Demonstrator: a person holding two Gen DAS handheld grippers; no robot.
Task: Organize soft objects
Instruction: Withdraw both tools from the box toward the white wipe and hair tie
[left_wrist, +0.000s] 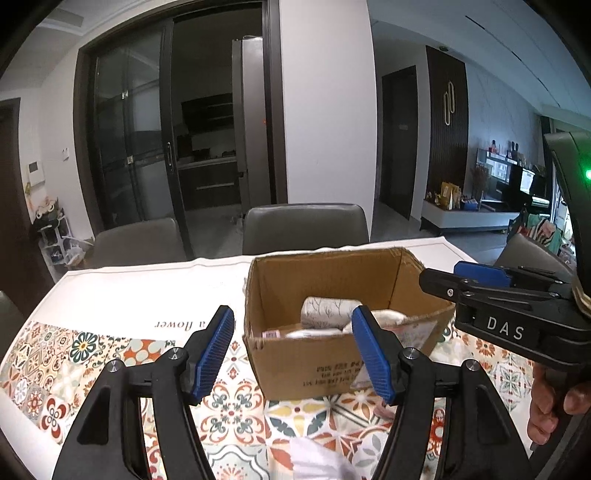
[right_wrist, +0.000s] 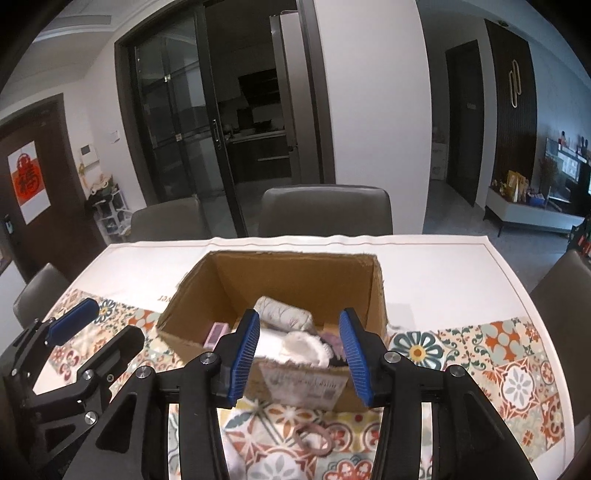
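An open cardboard box (left_wrist: 317, 280) (right_wrist: 295, 277) stands on the patterned tablecloth. Inside lie a rolled patterned cloth (left_wrist: 325, 312) (right_wrist: 284, 314), a white fluffy piece (right_wrist: 306, 347) and a small pink packet (right_wrist: 218, 332). My left gripper (left_wrist: 293, 354) hovers open in front of the box's left corner, nothing between its blue pads. My right gripper (right_wrist: 299, 354) is open before the box's near wall, also empty. Each shows in the other's view: the right gripper (left_wrist: 454, 277), the left gripper (right_wrist: 107, 328). A white cloth (left_wrist: 317, 461) and a pink loop (right_wrist: 314, 439) lie on the table near me.
Two grey chairs (right_wrist: 325, 210) (right_wrist: 166, 218) stand behind the table's far edge, and another chair (right_wrist: 565, 295) at its right side. A person's hand (left_wrist: 550, 410) holds the right gripper's handle. White tablecloth (right_wrist: 443, 280) stretches to the right of the box.
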